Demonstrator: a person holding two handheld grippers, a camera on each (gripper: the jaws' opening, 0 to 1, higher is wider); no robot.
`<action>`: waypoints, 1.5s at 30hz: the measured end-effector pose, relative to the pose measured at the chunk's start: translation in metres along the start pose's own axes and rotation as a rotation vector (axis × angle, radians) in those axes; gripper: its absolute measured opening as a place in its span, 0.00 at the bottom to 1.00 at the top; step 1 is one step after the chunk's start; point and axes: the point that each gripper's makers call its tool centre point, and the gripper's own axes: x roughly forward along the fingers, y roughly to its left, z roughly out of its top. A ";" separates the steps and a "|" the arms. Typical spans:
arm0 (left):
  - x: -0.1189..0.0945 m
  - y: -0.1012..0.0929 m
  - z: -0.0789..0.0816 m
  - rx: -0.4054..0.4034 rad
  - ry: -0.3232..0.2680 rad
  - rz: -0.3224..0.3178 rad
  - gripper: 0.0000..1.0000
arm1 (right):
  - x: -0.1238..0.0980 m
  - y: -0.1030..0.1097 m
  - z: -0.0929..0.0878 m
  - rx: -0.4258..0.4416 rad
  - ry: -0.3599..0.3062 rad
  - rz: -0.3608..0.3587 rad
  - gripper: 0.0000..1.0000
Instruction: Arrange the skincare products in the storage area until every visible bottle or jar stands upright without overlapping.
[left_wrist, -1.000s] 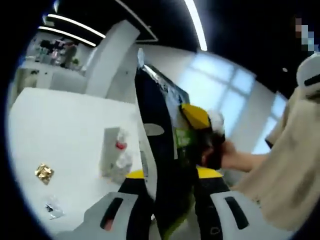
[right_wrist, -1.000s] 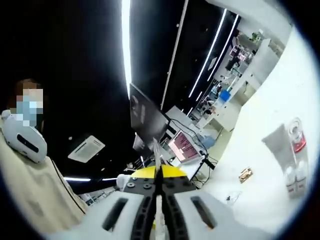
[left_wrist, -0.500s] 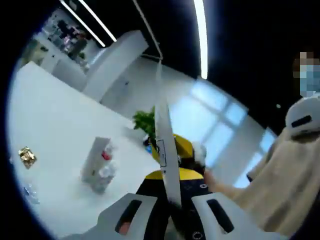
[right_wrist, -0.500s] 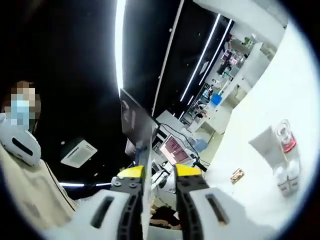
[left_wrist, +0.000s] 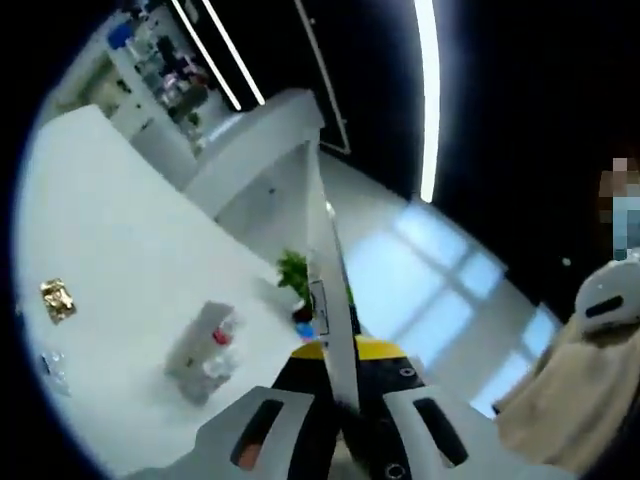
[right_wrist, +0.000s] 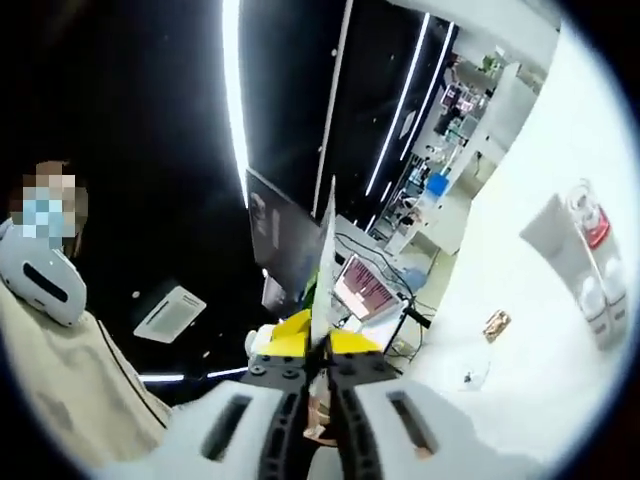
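Looking along the left gripper (left_wrist: 340, 400) in the left gripper view, the jaws are raised well above the white table (left_wrist: 110, 270) and clamped on a thin flat sheet (left_wrist: 333, 300) that stands edge-on between them. The skincare products (left_wrist: 205, 350), a pale box with small bottles beside it, stand on the table left of the jaws, well apart from them. A small gold wrapper (left_wrist: 58, 298) lies farther left. A green plant (left_wrist: 295, 275) sits behind the sheet. Compared with half a second ago, the right gripper and the person's hand behind the sheet are gone from this view, and the products appear blurred.

In the right gripper view, the right gripper (right_wrist: 318, 365) points upward toward the ceiling lights, jaws closed on the sheet (right_wrist: 325, 265); half a second ago they stood apart. The products (right_wrist: 590, 260) appear at the right edge on the table (right_wrist: 520, 380), near the gold wrapper (right_wrist: 496, 324). A laptop (right_wrist: 365, 288) shows here beyond the jaws.
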 end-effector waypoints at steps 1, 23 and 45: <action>0.001 0.002 -0.001 0.025 -0.002 0.008 0.00 | -0.002 0.000 0.002 0.013 -0.014 0.007 0.02; -0.011 0.042 -0.008 -0.027 -0.015 0.101 0.00 | -0.011 -0.046 0.004 0.035 -0.035 -0.133 0.02; -0.014 0.106 -0.025 -0.188 -0.029 0.223 0.00 | -0.023 -0.091 -0.023 -0.167 0.137 -0.273 0.66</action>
